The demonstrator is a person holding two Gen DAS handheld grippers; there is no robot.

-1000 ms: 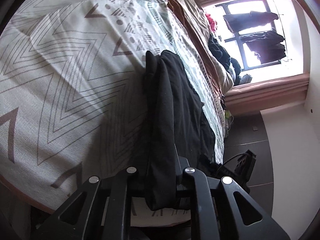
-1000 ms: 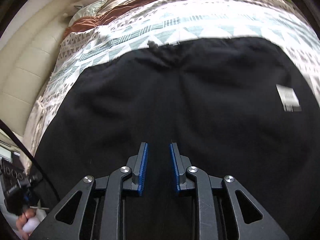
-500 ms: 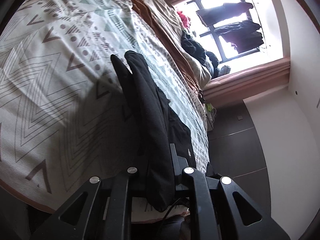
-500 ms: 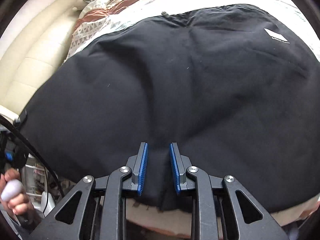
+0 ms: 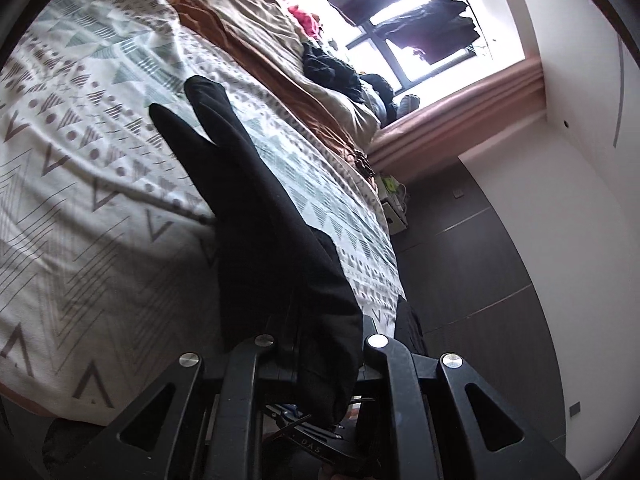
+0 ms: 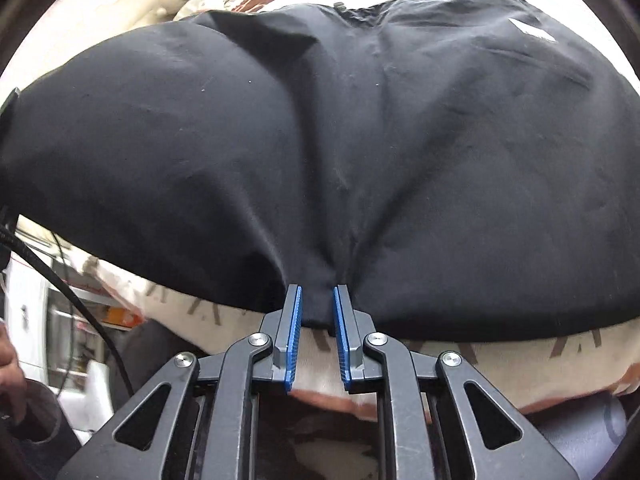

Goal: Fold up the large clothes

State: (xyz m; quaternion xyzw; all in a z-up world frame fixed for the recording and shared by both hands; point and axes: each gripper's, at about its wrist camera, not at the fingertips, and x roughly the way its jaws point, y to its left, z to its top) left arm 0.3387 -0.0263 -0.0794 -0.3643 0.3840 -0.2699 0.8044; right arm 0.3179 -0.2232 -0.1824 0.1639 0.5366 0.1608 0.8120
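Note:
A large black garment (image 6: 320, 120) with a small white label (image 6: 532, 30) lies spread on the patterned bed cover (image 6: 500, 350). At its near hem, my right gripper (image 6: 316, 300) is closing; the blue pads (image 6: 294, 320) pinch a bunched fold, and creases fan out from it. In the left wrist view, my left gripper (image 5: 316, 344) is shut on another part of the black garment (image 5: 256, 208). That part hangs lifted above the bed cover (image 5: 80, 200) and ends in two points. The cloth hides the left fingertips.
A bright window (image 5: 420, 20) with hanging clothes stands beyond the bed, with a heap of clothes (image 5: 332, 68) beneath it. Dark wall panels (image 5: 480, 260) run along the right. A cable (image 6: 72, 292) and a person's hand (image 6: 8, 360) are at the left bed edge.
My left gripper has risen and rolled, lifting the black cloth off the bed. My right gripper has drawn back to the garment's near hem and its jaws have narrowed on it.

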